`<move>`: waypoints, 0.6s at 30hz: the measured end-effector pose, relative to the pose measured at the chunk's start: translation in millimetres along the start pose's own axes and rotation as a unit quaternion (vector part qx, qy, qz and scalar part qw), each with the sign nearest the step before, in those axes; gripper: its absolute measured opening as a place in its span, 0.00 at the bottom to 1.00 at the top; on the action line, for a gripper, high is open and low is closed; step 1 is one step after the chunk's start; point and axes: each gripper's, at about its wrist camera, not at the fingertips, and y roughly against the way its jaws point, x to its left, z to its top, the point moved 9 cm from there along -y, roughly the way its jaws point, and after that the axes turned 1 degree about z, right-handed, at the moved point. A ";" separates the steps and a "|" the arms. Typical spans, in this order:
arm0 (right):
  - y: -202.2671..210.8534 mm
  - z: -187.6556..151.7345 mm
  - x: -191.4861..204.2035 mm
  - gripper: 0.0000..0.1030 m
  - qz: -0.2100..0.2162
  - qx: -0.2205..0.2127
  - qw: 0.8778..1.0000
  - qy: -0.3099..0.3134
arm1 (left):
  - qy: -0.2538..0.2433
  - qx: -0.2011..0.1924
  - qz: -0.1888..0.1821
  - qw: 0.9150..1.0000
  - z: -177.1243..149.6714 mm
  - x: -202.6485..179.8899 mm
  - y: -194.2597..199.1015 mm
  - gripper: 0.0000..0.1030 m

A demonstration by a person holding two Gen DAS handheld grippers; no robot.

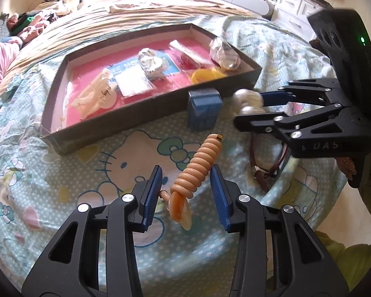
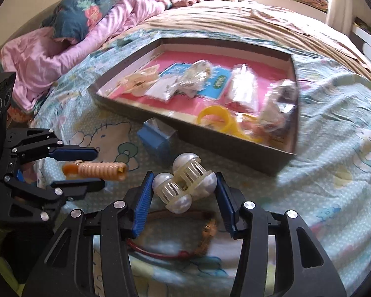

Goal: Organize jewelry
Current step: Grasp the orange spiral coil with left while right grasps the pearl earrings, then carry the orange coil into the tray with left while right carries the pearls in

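A pearly white plastic hair claw (image 2: 184, 183) sits clamped between the right gripper (image 2: 184, 198) fingers, above the cartoon-print bedsheet (image 2: 334, 185), near the shallow grey box with pink floor (image 2: 235, 146). The left gripper (image 1: 185, 198), jaws spread, straddles a peach coiled cord bracelet (image 1: 200, 163) without touching it.

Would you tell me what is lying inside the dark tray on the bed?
Inside the tray lie a yellow ring, a cream hair claw, a white card and several clear plastic packets. Their contents are blurred, and they cover part of the pink floor.
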 end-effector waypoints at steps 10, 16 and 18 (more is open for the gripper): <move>38.6 11.9 -14.6 0.46 -0.020 -0.051 0.998 -0.019 | 0.044 -0.036 0.012 0.998 12.8 27.7 25.1 0.31; 52.1 21.8 -9.4 0.46 -0.018 -0.073 0.997 -0.017 | 0.087 -0.058 0.026 0.994 19.5 55.9 40.4 0.31; 55.3 25.3 -5.5 0.46 -0.015 -0.079 0.997 -0.015 | 0.101 -0.066 0.027 0.992 22.5 64.4 46.5 0.31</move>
